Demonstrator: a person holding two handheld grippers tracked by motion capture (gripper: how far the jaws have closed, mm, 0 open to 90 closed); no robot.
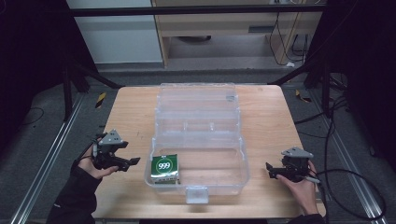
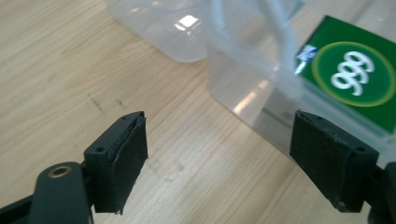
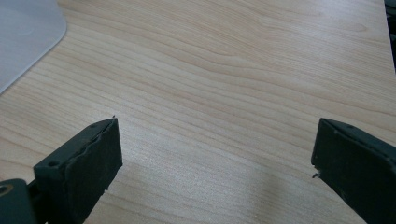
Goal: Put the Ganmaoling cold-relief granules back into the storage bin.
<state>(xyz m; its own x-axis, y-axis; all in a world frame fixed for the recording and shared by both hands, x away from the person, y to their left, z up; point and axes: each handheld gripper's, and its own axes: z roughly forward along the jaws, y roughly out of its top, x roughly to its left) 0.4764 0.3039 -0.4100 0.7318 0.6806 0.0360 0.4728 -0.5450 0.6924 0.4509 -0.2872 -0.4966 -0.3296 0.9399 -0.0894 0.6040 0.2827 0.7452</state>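
The left gripper sits low over the wooden table, held level in the left hand, jaws spread with nothing between them and pointing at the clear plastic box. The green carton lies inside that box, just beyond the jaw tips. The right gripper, held level in the right hand, stands open over bare wood, well apart from the carton, across the box. Grey floor and dark framing surround the table.
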